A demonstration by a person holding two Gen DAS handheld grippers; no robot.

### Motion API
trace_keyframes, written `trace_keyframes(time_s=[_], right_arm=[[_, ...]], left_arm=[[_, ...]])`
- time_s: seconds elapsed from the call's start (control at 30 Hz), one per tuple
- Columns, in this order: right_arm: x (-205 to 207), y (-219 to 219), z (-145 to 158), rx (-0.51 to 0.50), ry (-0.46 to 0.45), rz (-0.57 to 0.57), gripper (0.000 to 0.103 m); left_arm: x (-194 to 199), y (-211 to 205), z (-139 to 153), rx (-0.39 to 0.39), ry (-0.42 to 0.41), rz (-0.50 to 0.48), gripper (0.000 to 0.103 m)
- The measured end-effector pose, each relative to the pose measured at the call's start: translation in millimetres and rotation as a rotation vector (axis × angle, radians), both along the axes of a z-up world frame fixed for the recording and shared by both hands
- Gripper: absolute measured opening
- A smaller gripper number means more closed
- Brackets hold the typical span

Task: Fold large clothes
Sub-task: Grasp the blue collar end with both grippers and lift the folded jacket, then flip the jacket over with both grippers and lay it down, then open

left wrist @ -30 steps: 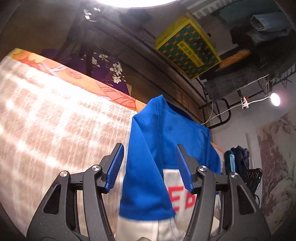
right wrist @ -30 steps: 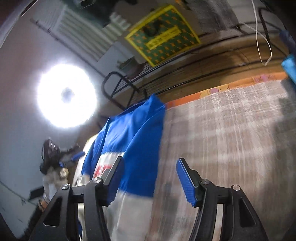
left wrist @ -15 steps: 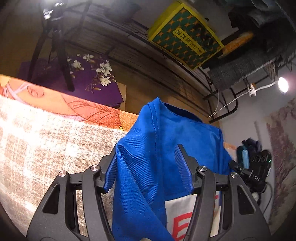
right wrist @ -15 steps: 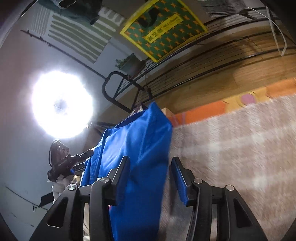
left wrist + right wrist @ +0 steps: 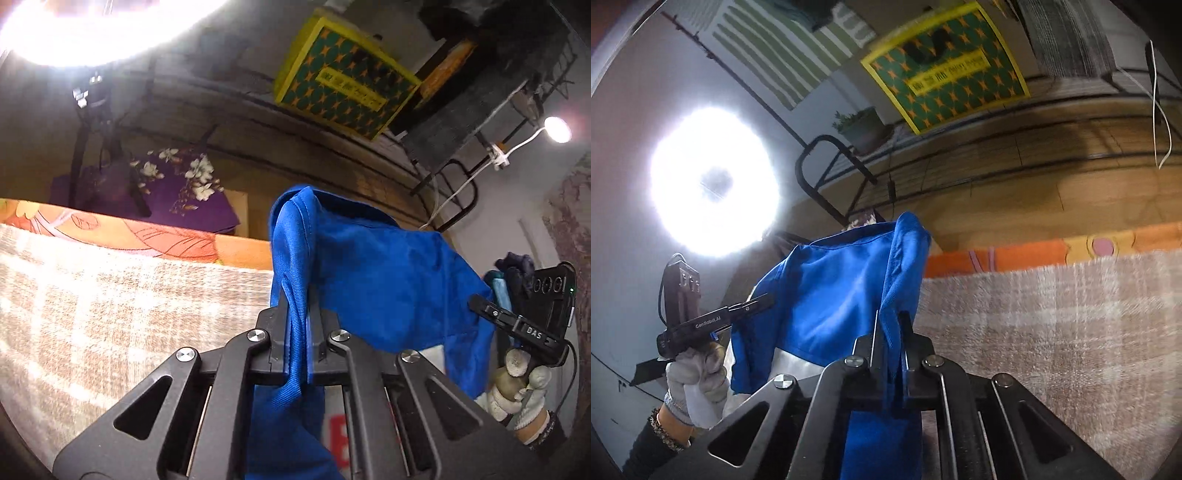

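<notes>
A blue garment (image 5: 388, 288) with a white panel and red letters hangs above a beige checked blanket (image 5: 110, 314). In the left wrist view my left gripper (image 5: 297, 332) has its jaws closing tight on a fold of the blue cloth. My right gripper (image 5: 484, 306) grips the cloth's far end at the right. In the right wrist view my right gripper (image 5: 888, 339) is likewise closing hard on a fold of the garment (image 5: 831, 295). At the left of that view my left gripper (image 5: 764, 301) holds the other end. The cloth sags between the two.
The blanket (image 5: 1052, 332) lies on an orange patterned sheet (image 5: 147, 236). Behind it are a wire rack with a yellow-green box (image 5: 343, 79), a purple flowered cloth (image 5: 166, 192), a tripod (image 5: 92, 122) and a bright ring light (image 5: 713, 181). Gloved hands (image 5: 694, 384) hold the grippers.
Both grippers stood open around the blue cloth and have shut on it. The garment's upper edge has come up off the blanket and now hangs between them.
</notes>
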State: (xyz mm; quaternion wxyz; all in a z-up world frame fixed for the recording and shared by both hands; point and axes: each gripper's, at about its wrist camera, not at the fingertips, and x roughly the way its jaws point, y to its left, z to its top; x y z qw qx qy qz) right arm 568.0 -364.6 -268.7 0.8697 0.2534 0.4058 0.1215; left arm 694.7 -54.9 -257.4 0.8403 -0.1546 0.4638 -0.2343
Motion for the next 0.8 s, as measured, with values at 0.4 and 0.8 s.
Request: trace_keyframes(time_s=[0.4,0.8], right_arm=[[-54.9,41.9,83.1,-0.056,-0.125,0.082,0.001],[-172.1,84.6,135.7,-0.128,-0.191,0.200,0.001]], left_arm=[[-79.8,22.1,80.6,-0.065,-0.105,-0.022,0.002],[-207.5,62.2,126.7,-0.047,-0.179,-0.041,0.002]])
